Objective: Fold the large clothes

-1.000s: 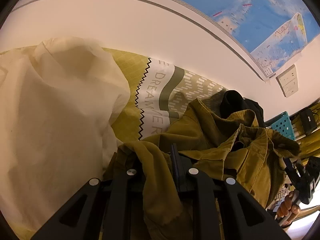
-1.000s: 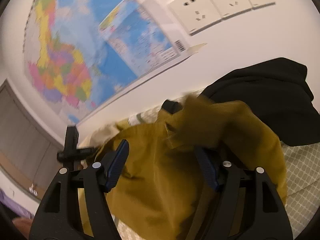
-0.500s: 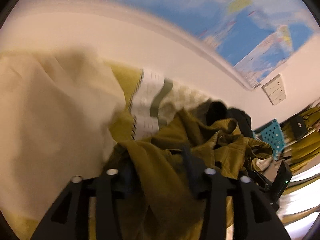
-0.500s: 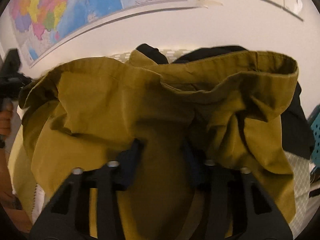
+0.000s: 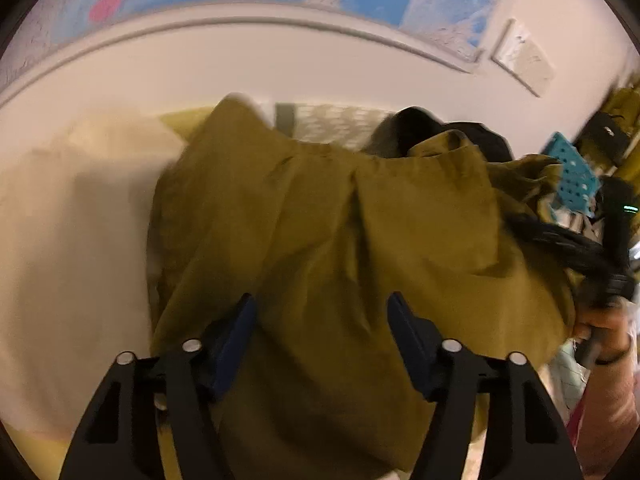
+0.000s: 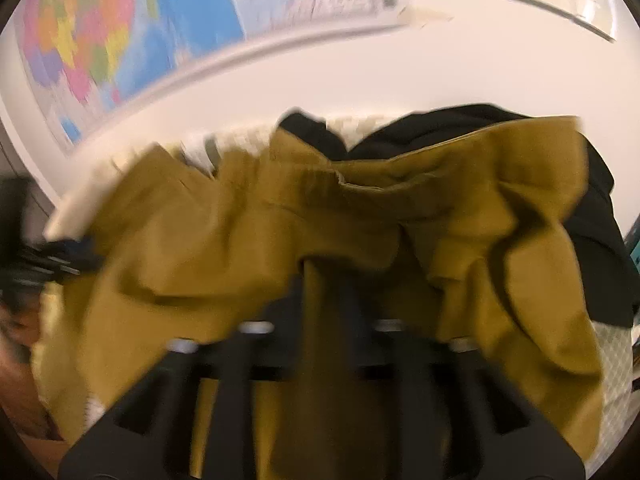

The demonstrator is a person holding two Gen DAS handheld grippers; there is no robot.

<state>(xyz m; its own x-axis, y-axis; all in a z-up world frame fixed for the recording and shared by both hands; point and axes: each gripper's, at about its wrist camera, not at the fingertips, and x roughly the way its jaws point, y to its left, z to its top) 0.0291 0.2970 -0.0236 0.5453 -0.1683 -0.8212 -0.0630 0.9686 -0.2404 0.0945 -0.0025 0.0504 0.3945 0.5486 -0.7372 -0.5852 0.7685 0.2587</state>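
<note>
Olive shirt (image 5: 340, 220): bunched btwn L gripper (image 5: 322, 312) fingers, jaws just opened, pads apart; R gripper (image 6: 324, 280) jaws just opening, cloth btwn, grip unclear.

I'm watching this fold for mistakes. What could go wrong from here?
The jaws of the left gripper have just been opening around the olive garment, so it may slip loose. The black garment lies right behind it and could get dragged along.
</note>
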